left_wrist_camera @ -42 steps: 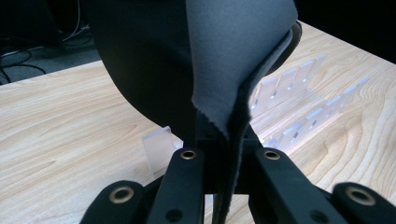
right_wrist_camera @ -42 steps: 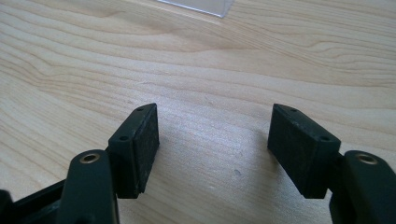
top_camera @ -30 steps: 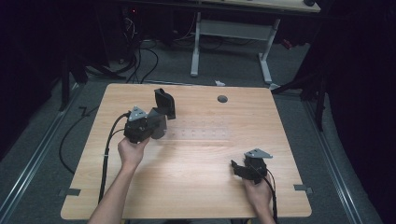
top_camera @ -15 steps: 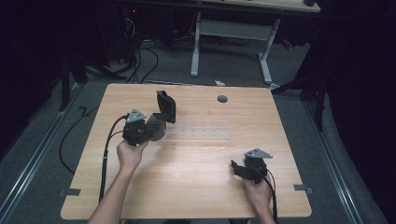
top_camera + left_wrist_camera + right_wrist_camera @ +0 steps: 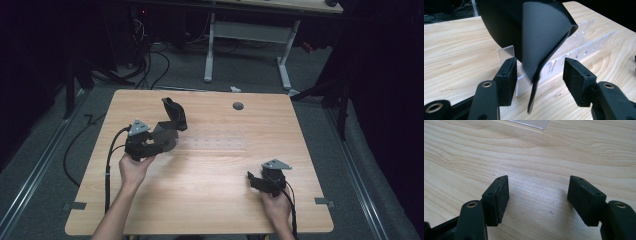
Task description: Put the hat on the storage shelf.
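A black, curled flexible sheet (image 5: 175, 113) stands upright at the left end of a clear acrylic slotted rack (image 5: 216, 142) on the wooden table (image 5: 210, 210). In the left gripper view the sheet (image 5: 541, 37) rises from the rack (image 5: 584, 42), and its lower edge hangs between my jaws. My left gripper (image 5: 167, 138) has just been opening. Its pads (image 5: 507, 77) stand apart on either side of the sheet and do not press on it. My right gripper (image 5: 254, 180) rests near the front right of the table, open over bare wood (image 5: 536, 202).
A grey round grommet (image 5: 238, 106) sits in the table's far middle. Cables (image 5: 107, 165) trail from the left gripper off the table's left edge. Beyond the far edge stand a desk frame (image 5: 250, 35) and floor cables.
The left gripper's jaws have gone from shut on the black sheet to spread apart, and the hand has drawn back slightly. The sheet still stands in the rack. The right gripper has not moved.
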Demonstrator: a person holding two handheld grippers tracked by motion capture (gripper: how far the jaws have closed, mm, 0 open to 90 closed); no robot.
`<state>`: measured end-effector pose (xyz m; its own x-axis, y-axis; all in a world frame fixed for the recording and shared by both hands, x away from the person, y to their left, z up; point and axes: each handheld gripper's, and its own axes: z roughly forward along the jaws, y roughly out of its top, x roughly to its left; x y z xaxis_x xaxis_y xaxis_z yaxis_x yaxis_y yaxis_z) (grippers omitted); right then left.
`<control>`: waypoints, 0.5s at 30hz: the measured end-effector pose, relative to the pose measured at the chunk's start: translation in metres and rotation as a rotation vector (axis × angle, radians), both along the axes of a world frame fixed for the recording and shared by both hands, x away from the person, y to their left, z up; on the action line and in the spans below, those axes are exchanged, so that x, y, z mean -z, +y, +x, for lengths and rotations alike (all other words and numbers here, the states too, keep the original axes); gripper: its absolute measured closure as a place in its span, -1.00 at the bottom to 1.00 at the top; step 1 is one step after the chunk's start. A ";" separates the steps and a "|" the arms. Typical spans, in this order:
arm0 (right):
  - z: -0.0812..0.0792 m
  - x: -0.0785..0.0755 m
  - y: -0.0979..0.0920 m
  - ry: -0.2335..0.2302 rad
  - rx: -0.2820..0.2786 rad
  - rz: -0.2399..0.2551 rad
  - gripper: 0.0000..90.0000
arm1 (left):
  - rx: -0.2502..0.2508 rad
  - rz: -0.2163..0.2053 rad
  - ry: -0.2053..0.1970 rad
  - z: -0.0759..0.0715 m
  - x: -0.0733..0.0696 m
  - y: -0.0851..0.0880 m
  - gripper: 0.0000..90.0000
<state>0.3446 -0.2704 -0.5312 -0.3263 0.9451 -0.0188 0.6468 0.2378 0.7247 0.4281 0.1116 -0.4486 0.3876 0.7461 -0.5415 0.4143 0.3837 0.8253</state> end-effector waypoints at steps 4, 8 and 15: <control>0.000 0.000 0.000 -0.001 0.000 -0.001 -0.24 | -0.002 -0.009 -0.005 -0.006 -0.001 0.005 -0.03; 0.000 0.000 0.000 -0.002 -0.001 -0.001 -0.24 | -0.001 -0.004 -0.002 -0.011 0.000 0.009 -0.04; 0.000 0.000 0.000 -0.002 -0.001 0.000 -0.24 | -0.007 -0.019 0.002 -0.020 0.002 0.016 -0.05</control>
